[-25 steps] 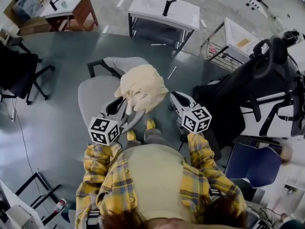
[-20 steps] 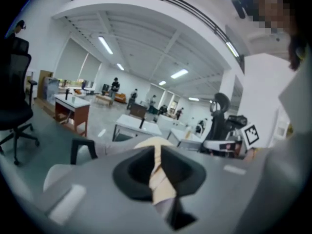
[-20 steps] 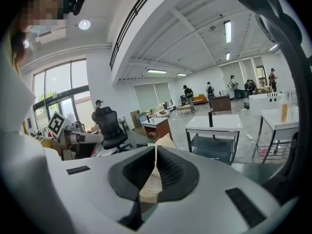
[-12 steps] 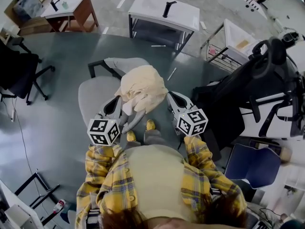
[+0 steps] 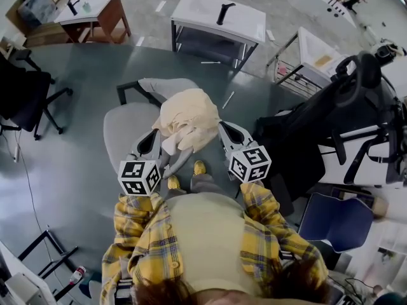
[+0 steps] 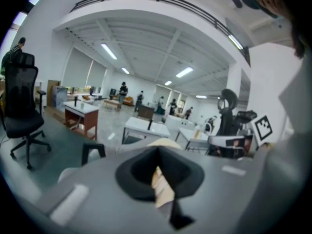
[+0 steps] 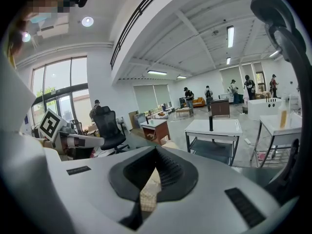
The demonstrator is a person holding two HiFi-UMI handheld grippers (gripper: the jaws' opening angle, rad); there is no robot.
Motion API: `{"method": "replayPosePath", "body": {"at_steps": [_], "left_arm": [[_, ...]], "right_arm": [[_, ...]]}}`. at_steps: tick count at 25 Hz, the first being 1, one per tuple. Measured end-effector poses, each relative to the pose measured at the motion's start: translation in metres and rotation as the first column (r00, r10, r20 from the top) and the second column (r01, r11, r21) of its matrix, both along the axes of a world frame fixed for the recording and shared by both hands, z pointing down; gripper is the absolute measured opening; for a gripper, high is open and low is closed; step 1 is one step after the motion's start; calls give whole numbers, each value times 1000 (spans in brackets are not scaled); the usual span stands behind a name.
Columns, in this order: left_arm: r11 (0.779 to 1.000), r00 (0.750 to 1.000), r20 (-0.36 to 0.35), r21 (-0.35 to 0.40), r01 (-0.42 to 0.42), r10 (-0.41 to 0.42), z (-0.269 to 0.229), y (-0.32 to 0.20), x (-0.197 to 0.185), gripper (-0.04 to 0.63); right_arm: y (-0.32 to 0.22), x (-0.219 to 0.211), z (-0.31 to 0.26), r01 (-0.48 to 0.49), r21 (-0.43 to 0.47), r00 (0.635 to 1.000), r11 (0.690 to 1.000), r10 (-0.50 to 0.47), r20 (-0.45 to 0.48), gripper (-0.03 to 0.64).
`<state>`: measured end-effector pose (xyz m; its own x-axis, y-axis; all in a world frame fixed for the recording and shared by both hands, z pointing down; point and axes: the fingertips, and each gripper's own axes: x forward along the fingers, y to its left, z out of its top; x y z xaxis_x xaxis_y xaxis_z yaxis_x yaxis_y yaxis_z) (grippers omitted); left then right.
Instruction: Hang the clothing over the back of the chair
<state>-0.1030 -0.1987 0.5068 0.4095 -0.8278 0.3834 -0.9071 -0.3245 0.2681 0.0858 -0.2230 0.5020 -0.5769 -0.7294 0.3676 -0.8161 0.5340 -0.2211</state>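
Firmly closed, the left gripper (image 6: 158, 175) pinches a fold of the cream garment (image 5: 189, 116) between its jaws. The right gripper (image 7: 152, 177) is clamped on another fold the same way. Between them the garment sits bunched over the seat of the grey chair (image 5: 124, 132), near its backrest (image 5: 168, 84). A white table (image 5: 219, 14) stands beyond.

At frame centre, the clothing (image 5: 187, 121) lies bunched over the right edge of the chair (image 5: 124, 132). The left gripper (image 5: 158, 138) meets its lower left and the right gripper (image 5: 222, 129) its right side. Behind, a table (image 5: 219, 11) stands upper centre, a second table (image 5: 95, 5) upper left, and an office chair (image 5: 25, 97) at the left edge.
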Motion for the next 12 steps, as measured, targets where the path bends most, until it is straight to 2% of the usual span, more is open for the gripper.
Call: {"method": "replayPosePath", "body": {"at_steps": [12], "left_arm": [[999,998,32,11,-51,51,1,-3,11,6]], "right_arm": [[-5,2,4,-4,1,999,1000,4,-41,14]]}}
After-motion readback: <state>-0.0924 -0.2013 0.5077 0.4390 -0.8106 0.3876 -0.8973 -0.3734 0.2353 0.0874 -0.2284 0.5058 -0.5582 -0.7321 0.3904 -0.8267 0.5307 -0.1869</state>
